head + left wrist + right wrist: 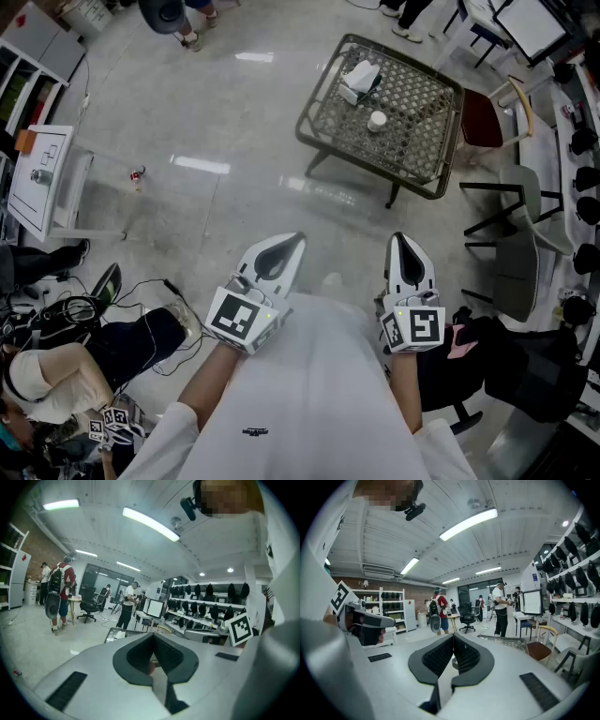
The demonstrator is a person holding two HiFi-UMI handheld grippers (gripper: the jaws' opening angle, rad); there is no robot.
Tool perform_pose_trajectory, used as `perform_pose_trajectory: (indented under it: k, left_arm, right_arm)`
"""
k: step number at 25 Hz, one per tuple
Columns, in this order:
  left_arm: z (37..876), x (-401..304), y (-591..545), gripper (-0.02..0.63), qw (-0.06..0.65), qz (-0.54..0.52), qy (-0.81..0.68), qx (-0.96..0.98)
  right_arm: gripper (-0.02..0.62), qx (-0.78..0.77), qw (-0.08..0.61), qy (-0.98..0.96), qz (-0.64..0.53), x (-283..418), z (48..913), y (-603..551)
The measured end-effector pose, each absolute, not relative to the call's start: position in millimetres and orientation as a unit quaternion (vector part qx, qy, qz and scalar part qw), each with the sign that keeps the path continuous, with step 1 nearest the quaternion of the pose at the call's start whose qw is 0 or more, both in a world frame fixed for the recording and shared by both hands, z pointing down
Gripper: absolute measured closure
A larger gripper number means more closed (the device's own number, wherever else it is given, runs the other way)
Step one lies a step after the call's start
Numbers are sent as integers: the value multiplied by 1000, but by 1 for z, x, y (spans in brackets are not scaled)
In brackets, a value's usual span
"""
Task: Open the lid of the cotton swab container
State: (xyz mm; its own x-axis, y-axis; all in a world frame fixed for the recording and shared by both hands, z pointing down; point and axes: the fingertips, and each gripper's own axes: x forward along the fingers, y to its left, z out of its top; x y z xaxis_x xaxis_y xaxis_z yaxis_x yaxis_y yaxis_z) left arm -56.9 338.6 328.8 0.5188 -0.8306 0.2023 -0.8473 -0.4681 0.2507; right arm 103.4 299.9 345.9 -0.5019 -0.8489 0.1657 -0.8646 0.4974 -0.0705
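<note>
A small white round cotton swab container stands on a dark wire-mesh table some way ahead of me, beside a white tissue box. Its lid looks closed from here. My left gripper and right gripper are held close to my body, pointing forward, well short of the table. Both are shut with nothing between the jaws. In the left gripper view the left gripper has its dark pads together; in the right gripper view the right gripper does too, with the table just beyond it.
Bare glossy floor lies between me and the table. A red-seated chair and dark chairs stand to the right, a white cabinet to the left. Cables and a seated person are at lower left. People stand further off.
</note>
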Motion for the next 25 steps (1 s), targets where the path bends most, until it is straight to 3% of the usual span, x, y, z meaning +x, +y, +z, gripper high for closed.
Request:
perform_pose_trajectory:
  k: [10,15,25]
  left_arm:
    - [323,4,343,604,159,42,-486,858]
    - [318,31,343,604,144,46,-497,855]
    - [339,64,311,604,157,56,-478,862]
  right_arm:
    - [595,498,56,-861,81,155,347,310]
    - [595,487,7,-869,90,181,341,311]
    - [594,486,17,-870,81,209,348,282]
